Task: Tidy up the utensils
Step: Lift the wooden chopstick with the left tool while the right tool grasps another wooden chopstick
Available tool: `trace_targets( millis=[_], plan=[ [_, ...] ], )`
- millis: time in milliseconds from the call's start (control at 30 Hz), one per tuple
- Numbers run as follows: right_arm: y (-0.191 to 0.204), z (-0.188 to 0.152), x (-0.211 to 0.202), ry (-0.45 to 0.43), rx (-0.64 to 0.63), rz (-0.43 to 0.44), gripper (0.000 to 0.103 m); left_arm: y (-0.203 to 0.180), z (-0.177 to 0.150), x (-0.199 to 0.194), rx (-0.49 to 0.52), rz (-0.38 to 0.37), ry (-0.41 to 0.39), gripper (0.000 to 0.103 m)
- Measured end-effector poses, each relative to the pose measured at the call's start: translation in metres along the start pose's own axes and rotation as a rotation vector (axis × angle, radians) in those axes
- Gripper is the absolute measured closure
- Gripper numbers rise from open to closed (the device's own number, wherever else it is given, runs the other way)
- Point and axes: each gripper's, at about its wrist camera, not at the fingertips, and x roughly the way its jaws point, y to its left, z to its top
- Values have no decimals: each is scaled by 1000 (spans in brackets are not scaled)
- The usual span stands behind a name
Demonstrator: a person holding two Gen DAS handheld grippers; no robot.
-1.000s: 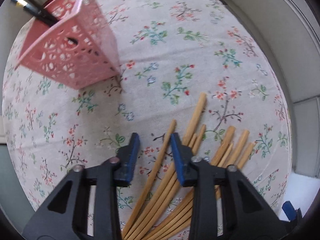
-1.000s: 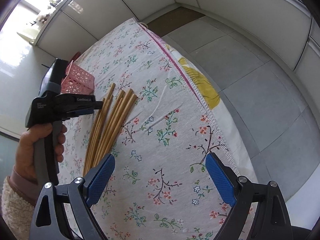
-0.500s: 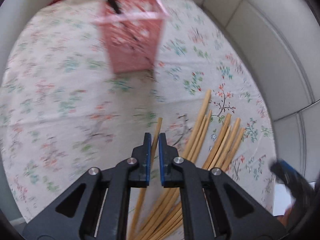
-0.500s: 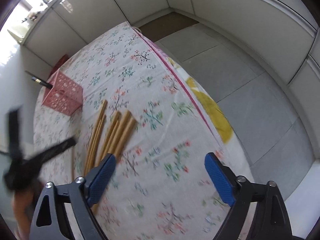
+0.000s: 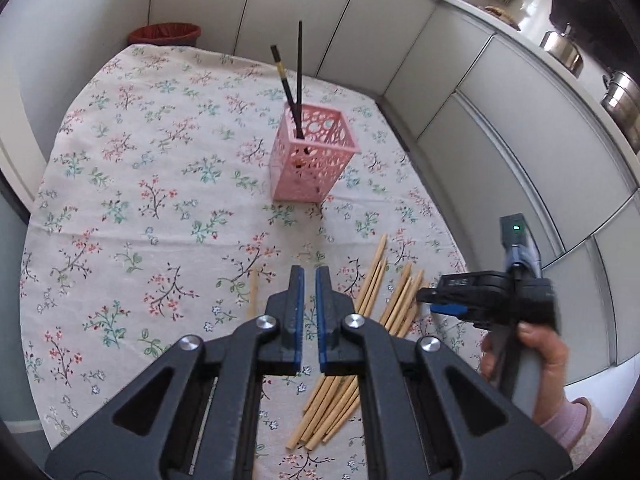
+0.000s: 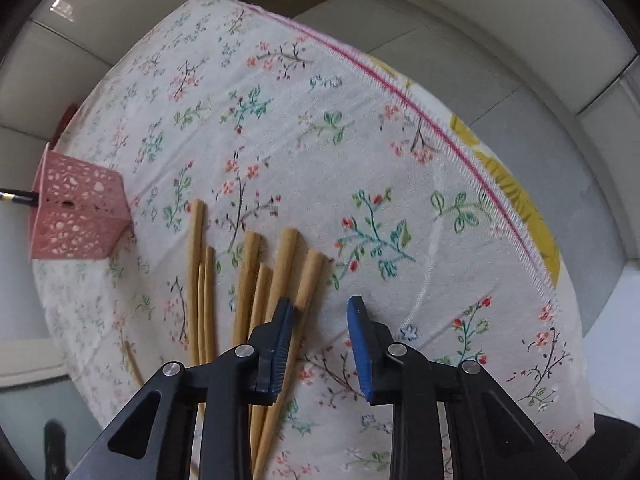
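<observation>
- The left gripper (image 5: pixel 308 312) is seen at the lower centre of the left wrist view; its jaws are nearly clenched, with a narrow gap and nothing grasped between them.
- The right gripper (image 6: pixel 322 344) is seen at the lower centre of the right wrist view; its jaws are released, held just above the bundle's right edge.
- A bundle of bamboo chopsticks (image 6: pixel 256 280) is laid on the floral tablecloth (image 5: pixel 160 168) covering the table.
- One single chopstick (image 5: pixel 253 294) is laid apart, left of the left gripper.
- A pink perforated holder (image 5: pixel 312 160) is placed upright at frame centre; two black chopsticks (image 5: pixel 298 80) are contained in it.
</observation>
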Motion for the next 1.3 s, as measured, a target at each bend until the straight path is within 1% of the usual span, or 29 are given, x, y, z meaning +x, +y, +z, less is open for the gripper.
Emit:
trace_targets(
  millis=[33, 100, 133, 167, 200, 233, 267, 300, 367, 433, 500, 567, 633, 667, 700, 733, 767, 800, 833, 900, 933, 967, 1033, 1067, 1133, 1200, 1233, 1267, 1300],
  plan=[
    [4, 0, 1, -11, -7, -22, 76, 2, 1, 0, 4, 0, -1, 97],
    [14, 2, 2, -30, -22, -69, 82, 8, 0, 3, 2, 15, 8, 97],
    [18, 2, 3, -39, -29, -90, 83, 11, 0, 4, -6, 20, 15, 97],
    [22, 3, 4, -50, -42, -107, 87, 17, 2, 9, -23, 28, 44, 96],
    [26, 3, 4, -59, -55, -116, 90, 24, 3, 17, -33, 27, 88, 86],
    [28, 3, 4, -61, -67, -119, 91, 30, 4, 25, -44, 20, 137, 78],
    [30, 2, 4, -63, -90, -121, 92, 36, 4, 32, -71, 19, 170, 62],
    [30, 0, 4, -66, -118, -120, 94, 47, 6, 43, -121, 37, 205, 56],
    [28, -4, 3, -58, -187, -129, 95, 53, 7, 60, -127, 80, 273, 56],
    [24, -7, 1, -40, -236, -134, 95, 51, 11, 80, -100, 131, 329, 56],
    [18, -8, 0, -26, -260, -134, 95, 44, 13, 97, -68, 167, 369, 56],
    [12, -9, -1, -17, -277, -128, 95, 39, 14, 117, -58, 189, 422, 56],
    [11, -11, -2, -19, -298, -124, 95, 33, 10, 133, -27, 254, 452, 56],
    [11, -13, -2, -26, -314, -131, 95, 30, 7, 138, 1, 293, 457, 64],
    [11, -16, -3, -34, -332, -139, 95, 24, 6, 137, 44, 327, 429, 81],
    [6, -21, -5, -42, -344, -142, 95, 18, 4, 137, 72, 343, 420, 84],
    [7, -25, -7, -63, -360, -140, 95, 15, 2, 137, 77, 340, 424, 95],
    [7, -29, -8, -83, -363, -123, 95, 13, 0, 136, 82, 344, 414, 96],
    [5, -35, -9, -98, -360, -105, 95, 13, -2, 133, 81, 347, 398, 96],
    [-6, -43, -14, -122, -341, -39, 95, 13, -7, 128, 72, 343, 367, 97],
    [-12, -49, -20, -143, -336, 29, 95, 14, -11, 122, 66, 320, 342, 97],
    [-23, -53, -27, -176, -343, 65, 95, 14, -19, 115, 56, 299, 331, 97],
    [-31, -68, -48, -256, -382, 124, 95, 18, -28, 99, 23, 241, 309, 97],
    [-34, -77, -61, -300, -404, 161, 95, 16, -34, 82, 24, 206, 265, 97],
    [-39, -96, -87, -386, -448, 197, 95, 9, -43, 51, 40, 187, 191, 97],
    [-46, -113, -114, -465, -495, 248, 95, 0, -52, 19, 46, 142, 120, 97],
    [-47, -116, -122, -488, -507, 261, 95, -6, -57, 1, 57, 130, 82, 97],
    [-49, -125, -132, -514, -522, 271, 95, -12, -61, -13, 67, 126, 53, 97],
    [-46, -127, -139, -526, -529, 281, 95, -16, -63, -20, 71, 121, 35, 97]
  ],
)
